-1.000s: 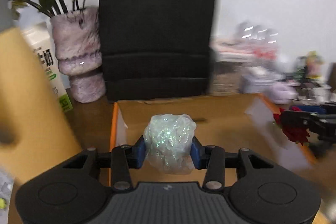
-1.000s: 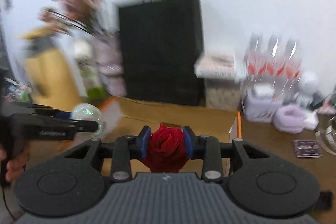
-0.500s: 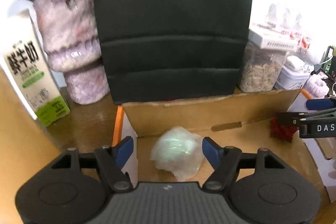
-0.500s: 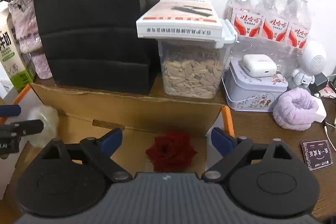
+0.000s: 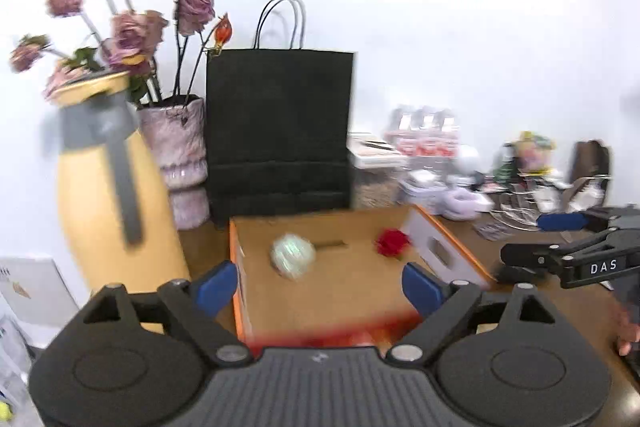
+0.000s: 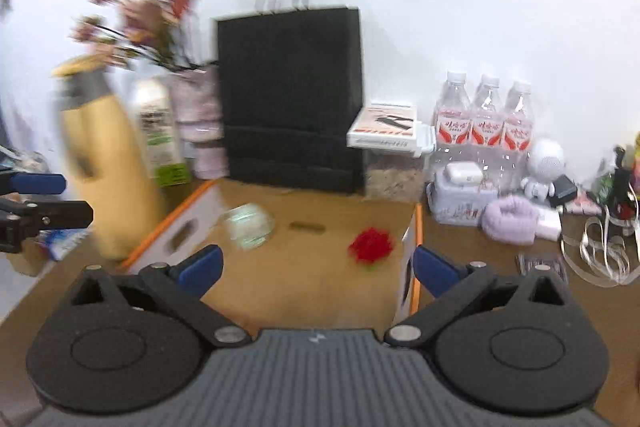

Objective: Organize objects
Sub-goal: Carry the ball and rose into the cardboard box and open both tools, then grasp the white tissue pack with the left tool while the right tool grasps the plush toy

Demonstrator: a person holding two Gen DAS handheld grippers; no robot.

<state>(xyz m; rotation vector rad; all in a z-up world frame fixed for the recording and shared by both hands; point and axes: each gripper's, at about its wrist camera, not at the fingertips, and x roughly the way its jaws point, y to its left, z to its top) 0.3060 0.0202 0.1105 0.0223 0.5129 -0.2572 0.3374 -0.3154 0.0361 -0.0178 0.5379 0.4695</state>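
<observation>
Both tongs stand wide open and hold nothing. The left tongs [image 5: 316, 285] hang over the near edge of the box [image 5: 440, 227], and the right tongs [image 6: 316, 269] do the same from the box's other side.

The task's things lie inside the box, on its cardboard floor. The ball [image 5: 293, 255], a crinkly iridescent wad, sits toward the box's left wall; the rose [image 5: 393, 242] sits toward its right wall, the two well apart with a slot in the floor between them. From the left tongs the ball lies ahead and slightly left of centre, the rose ahead and to the right. In the right wrist view the rose [image 6: 371, 247] lies ahead and a little right of centre, and the ball [image 6: 250, 225] ahead and left. Neither thing has a long axis worth lining up on (both are roundish lumps), so I judge approach angle matters little. The left tongs are nearer the ball, the right nearer the rose.

Readable writing is scarce: "DAS" in white on the right tool's arm in the left wrist view. The bottles [image 6: 486, 123] behind the box carry red labels too blurred to read.
</observation>
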